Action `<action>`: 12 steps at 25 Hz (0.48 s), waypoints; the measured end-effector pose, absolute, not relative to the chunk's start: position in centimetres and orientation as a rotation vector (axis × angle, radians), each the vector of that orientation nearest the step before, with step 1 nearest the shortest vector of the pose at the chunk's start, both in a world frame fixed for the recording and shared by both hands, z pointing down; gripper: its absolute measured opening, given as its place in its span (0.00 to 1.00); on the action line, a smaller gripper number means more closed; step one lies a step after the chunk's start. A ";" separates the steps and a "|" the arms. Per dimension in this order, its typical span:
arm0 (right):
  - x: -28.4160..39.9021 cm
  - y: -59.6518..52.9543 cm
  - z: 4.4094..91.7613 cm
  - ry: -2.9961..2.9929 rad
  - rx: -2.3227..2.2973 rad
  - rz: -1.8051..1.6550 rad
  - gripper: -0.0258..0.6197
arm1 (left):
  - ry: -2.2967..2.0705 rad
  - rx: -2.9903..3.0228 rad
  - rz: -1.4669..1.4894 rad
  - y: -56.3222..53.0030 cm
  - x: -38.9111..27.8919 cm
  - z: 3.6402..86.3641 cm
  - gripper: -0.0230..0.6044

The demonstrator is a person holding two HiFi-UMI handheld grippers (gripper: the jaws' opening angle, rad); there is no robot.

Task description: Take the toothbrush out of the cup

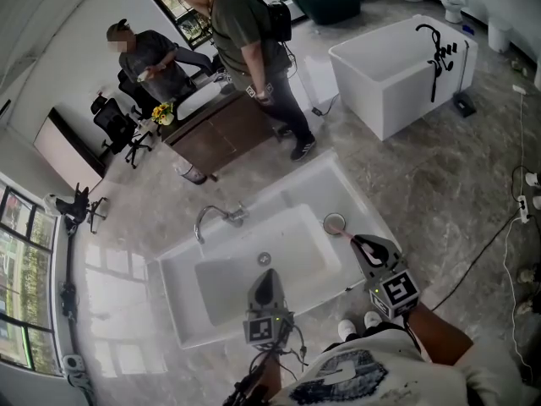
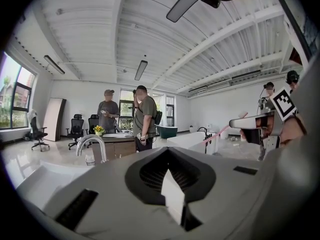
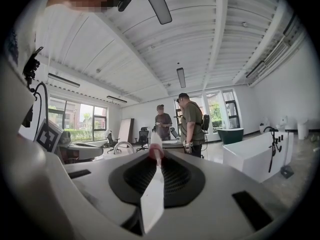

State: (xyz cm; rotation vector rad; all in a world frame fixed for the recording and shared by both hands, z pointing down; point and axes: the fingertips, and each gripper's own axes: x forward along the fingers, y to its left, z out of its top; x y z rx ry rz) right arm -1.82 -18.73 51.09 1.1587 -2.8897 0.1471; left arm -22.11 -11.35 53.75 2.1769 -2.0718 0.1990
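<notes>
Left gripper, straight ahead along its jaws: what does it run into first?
Nothing close. The left gripper hangs over the sink basin, aimed across it. Its first contact is probably the basin's far wall or rim, just right of the faucet; its height above the rim is unclear.

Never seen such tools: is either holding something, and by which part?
The right gripper pinches the pink toothbrush by its handle, near one end; the rest sticks out ahead of the jaws. The left gripper holds nothing.
</notes>
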 end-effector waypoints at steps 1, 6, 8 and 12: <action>-1.9 -18.7 51.1 -2.891 1.160 0.151 0.07 | -2.073 2.175 0.197 -11.4 -22.2 53.7 0.06; -1.9 -18.7 51.0 -2.893 1.143 0.143 0.07 | -2.077 2.167 0.191 -11.4 -22.3 53.4 0.06; -1.8 -18.6 50.8 -2.894 1.157 0.149 0.07 | -2.075 2.166 0.194 -11.2 -22.3 53.4 0.06; -1.6 -18.3 51.4 -2.882 1.177 0.156 0.07 | -2.077 2.177 0.200 -10.9 -22.4 53.7 0.06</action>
